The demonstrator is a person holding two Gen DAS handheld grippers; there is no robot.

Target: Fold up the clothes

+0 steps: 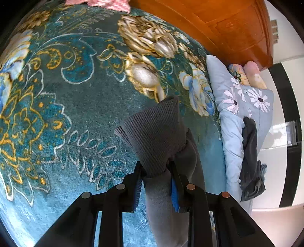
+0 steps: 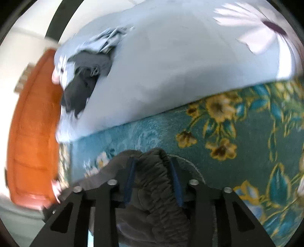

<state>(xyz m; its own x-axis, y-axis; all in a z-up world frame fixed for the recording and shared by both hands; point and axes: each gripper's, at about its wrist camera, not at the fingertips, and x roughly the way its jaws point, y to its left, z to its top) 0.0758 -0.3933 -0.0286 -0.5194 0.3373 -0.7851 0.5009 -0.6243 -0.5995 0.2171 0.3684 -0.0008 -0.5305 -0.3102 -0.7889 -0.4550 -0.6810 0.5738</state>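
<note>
A grey garment's ribbed cuff (image 1: 155,129) sticks up from between the blue pads of my left gripper (image 1: 155,171), which is shut on the sleeve or leg just below the cuff. The rest of that grey cloth hangs down toward the camera over a teal floral blanket (image 1: 76,106). In the right wrist view, a gathered elastic waistband (image 2: 157,190) of grey cloth is pinched by my right gripper (image 2: 153,167), just above the same teal blanket (image 2: 247,133). This view is blurred.
A folded light blue flowered quilt (image 1: 228,117) (image 2: 171,66) lies along the blanket's edge with dark clothes (image 1: 250,161) (image 2: 83,83) heaped on it. An orange wooden headboard (image 1: 237,28) (image 2: 32,133) stands behind. A pink knitted piece (image 1: 106,3) lies at the far edge.
</note>
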